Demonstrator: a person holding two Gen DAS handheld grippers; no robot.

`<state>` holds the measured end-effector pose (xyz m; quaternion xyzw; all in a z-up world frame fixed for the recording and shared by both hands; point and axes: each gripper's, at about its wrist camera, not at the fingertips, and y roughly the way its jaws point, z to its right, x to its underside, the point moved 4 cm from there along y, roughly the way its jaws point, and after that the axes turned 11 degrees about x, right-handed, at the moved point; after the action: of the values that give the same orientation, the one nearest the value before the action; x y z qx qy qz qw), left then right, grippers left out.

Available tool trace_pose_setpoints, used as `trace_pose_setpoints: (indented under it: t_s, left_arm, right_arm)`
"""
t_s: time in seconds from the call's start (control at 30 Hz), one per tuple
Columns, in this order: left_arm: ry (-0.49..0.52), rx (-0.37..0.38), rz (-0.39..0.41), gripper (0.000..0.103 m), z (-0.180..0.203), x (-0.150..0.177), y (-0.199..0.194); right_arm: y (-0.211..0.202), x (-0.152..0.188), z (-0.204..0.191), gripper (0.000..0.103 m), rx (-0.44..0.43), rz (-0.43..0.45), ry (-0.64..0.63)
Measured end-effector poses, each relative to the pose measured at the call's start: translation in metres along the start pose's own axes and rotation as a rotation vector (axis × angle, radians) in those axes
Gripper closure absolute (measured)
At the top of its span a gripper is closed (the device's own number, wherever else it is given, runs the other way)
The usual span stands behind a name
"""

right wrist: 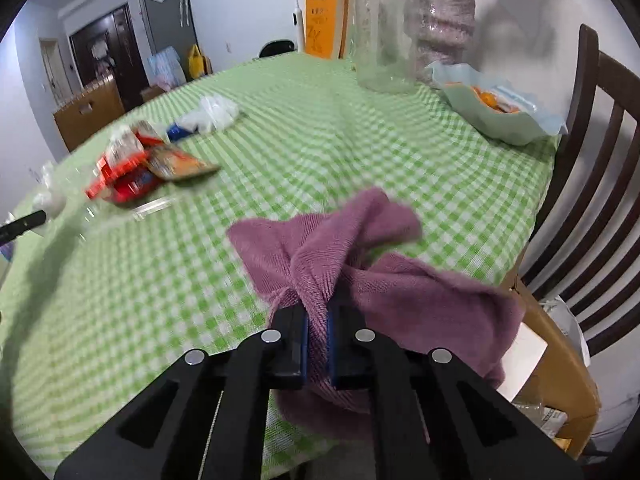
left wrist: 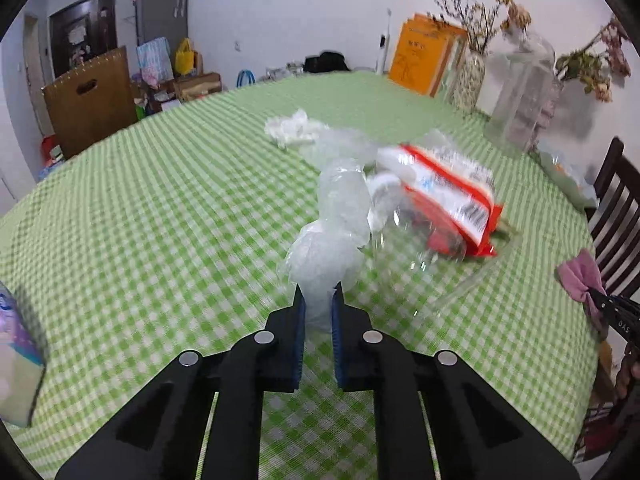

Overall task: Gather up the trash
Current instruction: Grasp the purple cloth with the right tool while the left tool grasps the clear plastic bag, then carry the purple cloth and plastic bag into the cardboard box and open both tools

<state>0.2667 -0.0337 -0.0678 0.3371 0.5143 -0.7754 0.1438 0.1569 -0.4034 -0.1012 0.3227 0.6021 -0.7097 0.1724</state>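
On the green checked tablecloth (left wrist: 160, 200) lies a clear plastic bag (left wrist: 332, 240) with red and white wrappers (left wrist: 452, 200) inside it. My left gripper (left wrist: 319, 300) is shut on the bag's bunched near end. A crumpled white tissue (left wrist: 290, 130) lies further back. In the right wrist view, my right gripper (right wrist: 318, 320) is shut on a fold of a purple cloth (right wrist: 400, 292) near the table's right edge. The same wrappers (right wrist: 132, 168) and a white plastic lump (right wrist: 212, 114) show at the left there. The purple cloth (left wrist: 580, 276) also appears at the far right of the left wrist view.
Glass vases (right wrist: 384, 28) with dried flowers, orange books (left wrist: 424, 56) and a pale green bowl (right wrist: 500, 116) stand at the table's far right. A dark wooden chair (right wrist: 592, 184) is beside the right edge. A tissue box (left wrist: 18, 352) sits at the near left.
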Motion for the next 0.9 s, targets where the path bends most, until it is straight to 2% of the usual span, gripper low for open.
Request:
trace_pose_setpoints:
  t_s: [0.23,0.37,0.53,0.7,0.9]
  left_arm:
    - [0.037,0.020,0.102,0.096,0.018,-0.026,-0.039]
    - [0.071,0.065,0.141,0.096,0.042,-0.042,-0.055]
    - [0.141,0.137,0.177,0.096,0.086,-0.057,-0.064]
    - [0.192,0.213,0.170,0.096,0.136,-0.069,-0.056]
    - [0.275,0.338,0.164,0.096,0.205,-0.077,-0.055]
  right_arm:
    - [-0.062,-0.053,0.027,0.097,0.045,0.166,-0.012]
    - [-0.096,-0.080,0.045,0.097,0.050,0.244,-0.012]
    - [-0.129,-0.099,0.064,0.097,0.071,0.315,-0.020]
    - [-0.164,-0.114,0.091,0.097,0.095,0.377,-0.021]
    - [-0.220,-0.127,0.114,0.097,0.130,0.462,-0.031]
